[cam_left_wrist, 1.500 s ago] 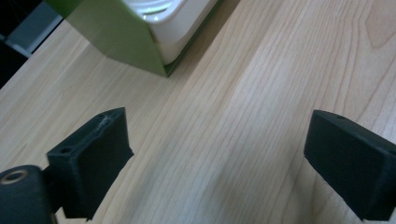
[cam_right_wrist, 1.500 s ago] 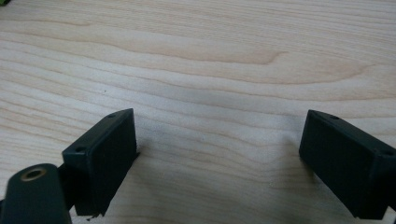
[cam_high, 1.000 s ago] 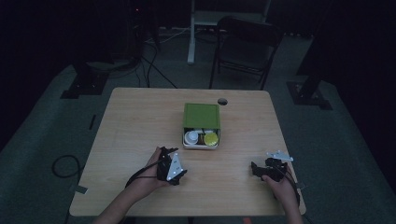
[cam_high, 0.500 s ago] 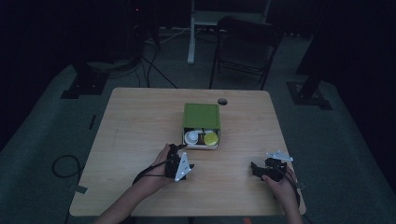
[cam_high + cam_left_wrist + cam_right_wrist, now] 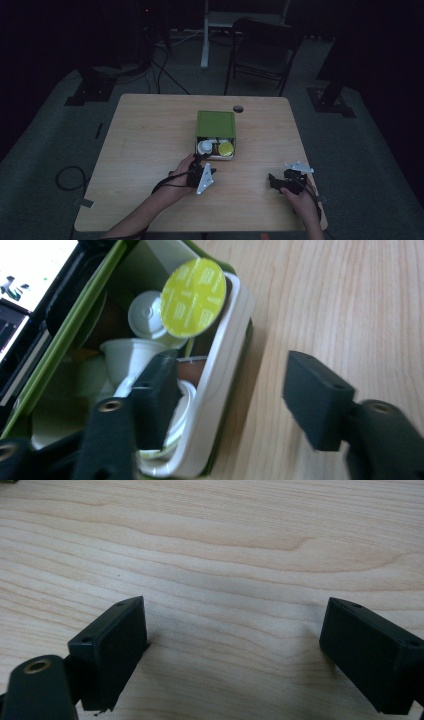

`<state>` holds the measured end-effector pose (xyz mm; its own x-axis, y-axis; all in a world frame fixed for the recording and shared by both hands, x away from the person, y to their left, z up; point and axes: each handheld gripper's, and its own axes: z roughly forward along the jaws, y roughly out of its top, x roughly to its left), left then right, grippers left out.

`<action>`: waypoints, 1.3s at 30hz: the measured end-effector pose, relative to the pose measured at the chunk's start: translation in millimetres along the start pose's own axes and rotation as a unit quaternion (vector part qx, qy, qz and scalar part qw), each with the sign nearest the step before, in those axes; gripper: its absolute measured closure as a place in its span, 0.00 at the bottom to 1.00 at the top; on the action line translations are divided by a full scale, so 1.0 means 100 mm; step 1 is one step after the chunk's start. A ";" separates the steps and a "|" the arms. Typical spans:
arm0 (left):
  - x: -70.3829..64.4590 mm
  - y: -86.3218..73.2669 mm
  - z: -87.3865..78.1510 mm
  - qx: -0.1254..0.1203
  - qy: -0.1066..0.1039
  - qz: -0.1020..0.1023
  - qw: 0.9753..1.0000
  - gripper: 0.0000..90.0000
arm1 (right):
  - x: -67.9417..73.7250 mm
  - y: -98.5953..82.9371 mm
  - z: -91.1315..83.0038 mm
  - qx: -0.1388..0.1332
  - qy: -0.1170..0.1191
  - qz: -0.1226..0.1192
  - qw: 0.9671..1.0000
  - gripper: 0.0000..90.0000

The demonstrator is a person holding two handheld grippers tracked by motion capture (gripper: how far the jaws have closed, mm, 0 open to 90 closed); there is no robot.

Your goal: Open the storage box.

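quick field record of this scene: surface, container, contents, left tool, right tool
surface: light wooden table
container: green box with white inner tray, its green lid open
contents: coffee capsules, among them a yellow foil-topped capsule and a white plastic capsule
left tool: open, one jaw inside the tray, the other outside its rim over the table
right tool: open, nothing between its jaws, low over bare wood, apart from the box
person: a hand holds the right tool

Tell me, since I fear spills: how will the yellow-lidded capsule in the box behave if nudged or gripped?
The yellow-lidded capsule lies tilted against a white capsule, so a nudge probably shifts it. It looks small and light. Its foil lid seems thin; the left gripper, jaws open astride the box wall, could dent it.
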<state>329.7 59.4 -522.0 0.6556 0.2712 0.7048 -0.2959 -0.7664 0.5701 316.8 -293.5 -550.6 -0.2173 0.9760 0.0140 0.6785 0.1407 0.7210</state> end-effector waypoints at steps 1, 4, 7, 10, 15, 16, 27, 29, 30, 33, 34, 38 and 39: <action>0.00 0.00 0.02 0.005 0.000 -0.003 1.000 0.48 | 0.00 0.00 0.00 0.000 0.000 0.000 1.000 0.12; 0.00 0.00 0.06 0.007 0.000 0.002 1.000 0.49 | 0.00 0.00 0.00 0.000 0.000 0.000 1.000 0.12; 0.00 0.00 0.09 0.007 -0.001 0.010 1.000 0.52 | 0.00 0.00 0.00 0.000 0.000 0.000 1.000 0.12; -0.01 0.01 0.14 0.005 -0.001 0.022 1.000 0.55 | 0.00 0.00 0.00 0.000 0.000 0.000 1.000 0.12; 0.02 0.01 0.20 0.002 0.006 0.037 0.999 0.57 | 0.00 0.00 0.00 0.000 0.000 0.000 1.000 0.12; 0.02 0.01 0.21 0.001 0.006 0.037 0.999 0.57 | 0.00 0.00 0.00 0.000 0.000 0.000 1.000 0.12; 0.02 -0.06 0.29 0.004 0.010 0.038 0.999 0.72 | 0.00 0.00 0.00 0.000 0.000 0.000 1.000 0.12; 0.01 -0.07 0.30 0.005 0.011 0.039 0.999 0.72 | 0.00 0.00 0.00 0.000 0.000 0.000 1.000 0.12; 0.02 -0.07 0.30 0.005 0.011 0.037 0.999 0.73 | 0.00 0.00 0.00 0.000 0.000 0.000 1.000 0.12; 0.02 -0.07 0.32 0.004 0.011 0.040 0.999 0.73 | 0.00 0.00 0.00 0.000 0.000 0.000 1.000 0.12; 0.02 -0.08 0.32 0.004 0.011 0.042 0.999 0.73 | 0.00 0.00 0.00 0.000 0.000 0.000 1.000 0.12; 0.01 -0.08 0.33 0.004 0.013 0.050 0.999 0.73 | 0.00 0.00 0.00 0.000 0.000 0.000 1.000 0.12; 0.01 -0.08 0.33 0.003 0.013 0.051 0.999 0.73 | 0.00 0.00 0.00 0.000 0.000 0.000 1.000 0.12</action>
<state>356.0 46.5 -539.9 0.6034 0.2064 0.7703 -0.3559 -0.7947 0.4917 316.9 -293.4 -550.6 -0.2173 0.9760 0.0145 0.6786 0.1404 0.7210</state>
